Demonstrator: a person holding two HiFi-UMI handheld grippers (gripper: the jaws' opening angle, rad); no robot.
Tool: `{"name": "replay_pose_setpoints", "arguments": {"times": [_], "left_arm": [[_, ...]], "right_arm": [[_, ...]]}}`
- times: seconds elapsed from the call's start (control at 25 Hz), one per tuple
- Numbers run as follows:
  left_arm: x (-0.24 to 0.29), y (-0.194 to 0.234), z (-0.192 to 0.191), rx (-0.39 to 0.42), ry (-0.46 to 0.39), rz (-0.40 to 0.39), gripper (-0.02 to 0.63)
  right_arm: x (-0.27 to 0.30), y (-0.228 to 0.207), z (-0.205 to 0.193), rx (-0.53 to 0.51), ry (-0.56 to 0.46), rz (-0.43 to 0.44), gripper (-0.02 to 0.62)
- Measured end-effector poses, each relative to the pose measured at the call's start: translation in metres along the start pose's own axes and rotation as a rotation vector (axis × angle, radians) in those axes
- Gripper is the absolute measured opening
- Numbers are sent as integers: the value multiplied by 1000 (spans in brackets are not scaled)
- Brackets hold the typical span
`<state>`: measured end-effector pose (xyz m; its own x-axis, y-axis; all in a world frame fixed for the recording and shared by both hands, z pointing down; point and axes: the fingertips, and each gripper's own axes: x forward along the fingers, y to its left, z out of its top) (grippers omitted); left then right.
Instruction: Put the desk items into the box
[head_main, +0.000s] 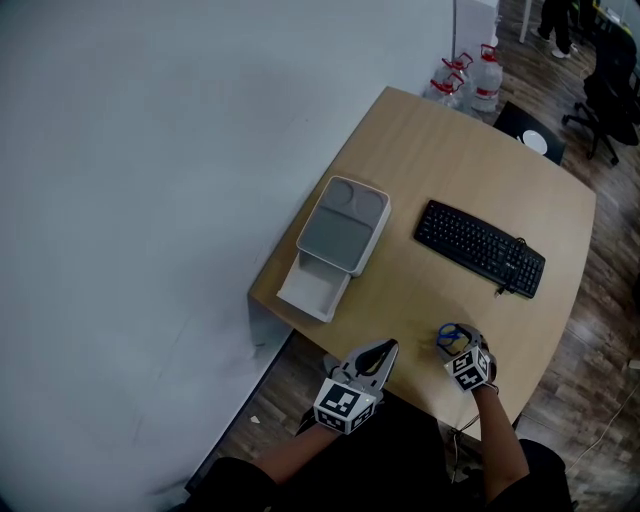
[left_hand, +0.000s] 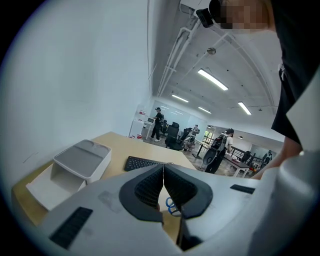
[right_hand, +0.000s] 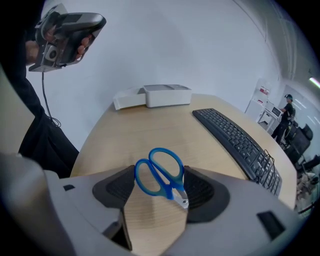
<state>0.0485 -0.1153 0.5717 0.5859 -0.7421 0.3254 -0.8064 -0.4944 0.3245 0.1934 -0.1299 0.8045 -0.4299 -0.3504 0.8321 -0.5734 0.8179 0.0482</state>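
**Right gripper clamped on scissors at near table edge, left gripper closed and empty**

Head view: the left gripper (head_main: 385, 350) is at bottom centre, off the near edge of the light wooden table (head_main: 430, 160), held on a bare forearm, tip aimed up-right, marker cube toward the camera. Jaw gap is hard to make out here. The right gripper (head_main: 452, 340) is at bottom right, just over the table edge, forearm coming up from the bottom. The blue-handled metal scissors (head_main: 450, 335) sit at its tip, with only the blue loops readable. The white plastic box with a grey recessed top (head_main: 343, 225) is at frame centre by the table's left edge, an open white compartment sticking out toward lower left. The black computer keyboard (head_main: 480, 248) lies right of centre, well apart from the box.

Left gripper view: the dark ribbed pads meet in a tight line at lower centre, nothing between them. A bit of blue scissors loop shows below the tips, the rest hidden by the jaws. The box is at lower left, the keyboard just above the jaws.

Right gripper view: jaws part-way closed, both pads pressing the scissors' blue loops, handles up. Only a short metal stub shows at lower right; the blades are hidden. The left gripper is at upper left, gripped by a hand. The box is at upper centre, the keyboard runs to the right.
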Motion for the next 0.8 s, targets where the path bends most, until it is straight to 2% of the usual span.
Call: {"name": "replay_pose_setpoints", "arguments": {"times": [0.12, 0.44, 0.6, 0.8], "left_arm": [[-2, 5, 4, -6, -2, 19, 15], [2, 4, 0, 3, 17, 28, 15], [1, 3, -1, -2, 12, 38, 17], [1, 3, -2, -10, 8, 53, 15]], "right_arm": [[4, 2, 1, -8, 2, 13, 364], [28, 8, -29, -3, 114, 73, 364], [31, 5, -33, 52, 101, 85, 364], [27, 1, -27, 29, 80, 85, 364]]}}
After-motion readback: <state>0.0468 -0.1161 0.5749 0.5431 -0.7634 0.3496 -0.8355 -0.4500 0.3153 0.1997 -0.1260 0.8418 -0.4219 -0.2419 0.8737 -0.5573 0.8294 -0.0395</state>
